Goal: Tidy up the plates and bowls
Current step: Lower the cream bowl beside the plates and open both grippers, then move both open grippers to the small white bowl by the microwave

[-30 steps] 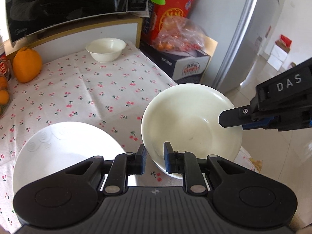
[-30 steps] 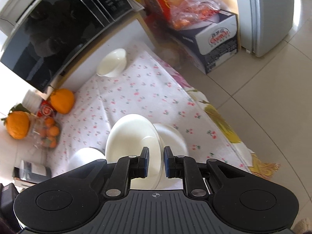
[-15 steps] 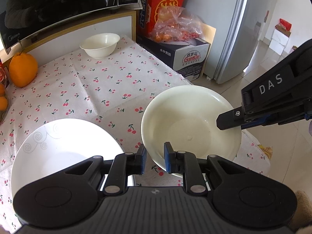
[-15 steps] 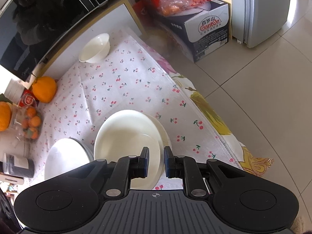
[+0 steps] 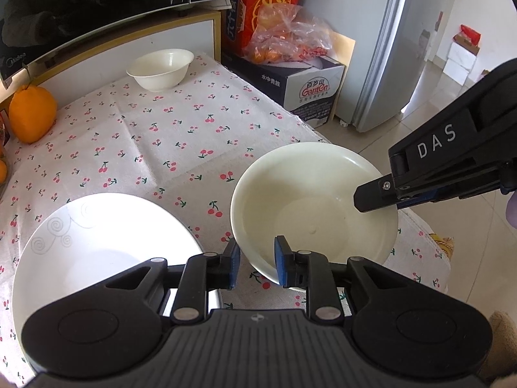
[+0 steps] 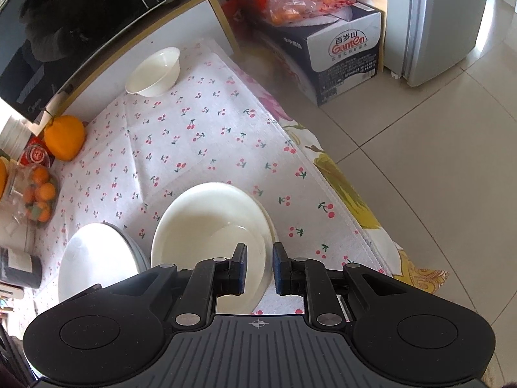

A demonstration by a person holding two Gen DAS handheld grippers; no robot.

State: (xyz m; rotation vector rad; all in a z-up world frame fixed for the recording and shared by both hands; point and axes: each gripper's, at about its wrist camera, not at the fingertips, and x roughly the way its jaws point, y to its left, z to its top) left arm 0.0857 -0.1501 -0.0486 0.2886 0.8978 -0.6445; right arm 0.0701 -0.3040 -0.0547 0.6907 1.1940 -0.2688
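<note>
A cream bowl (image 5: 313,200) sits at the table's near right; both grippers grip its rim. My left gripper (image 5: 257,263) is shut on its near rim. My right gripper (image 6: 258,268) is shut on the rim of the same bowl (image 6: 210,223), which rests in or on another like it. In the left wrist view the right gripper's fingers (image 5: 374,199) reach over the bowl's right rim. A white plate (image 5: 103,252) lies to the left, also in the right wrist view (image 6: 97,258). A small cream bowl (image 5: 160,68) stands at the far edge (image 6: 153,71).
A cherry-print cloth (image 5: 168,142) covers the table. A large orange (image 5: 30,116) and small oranges (image 6: 38,200) sit at the left. A microwave (image 5: 97,9) stands behind. Boxes (image 5: 300,77) and a fridge (image 5: 387,48) stand on the floor to the right.
Both views have pulled back and down a little. The bowl has settled lower toward the table, over the bowl beneath it. Both grippers stay shut on its rim.
</note>
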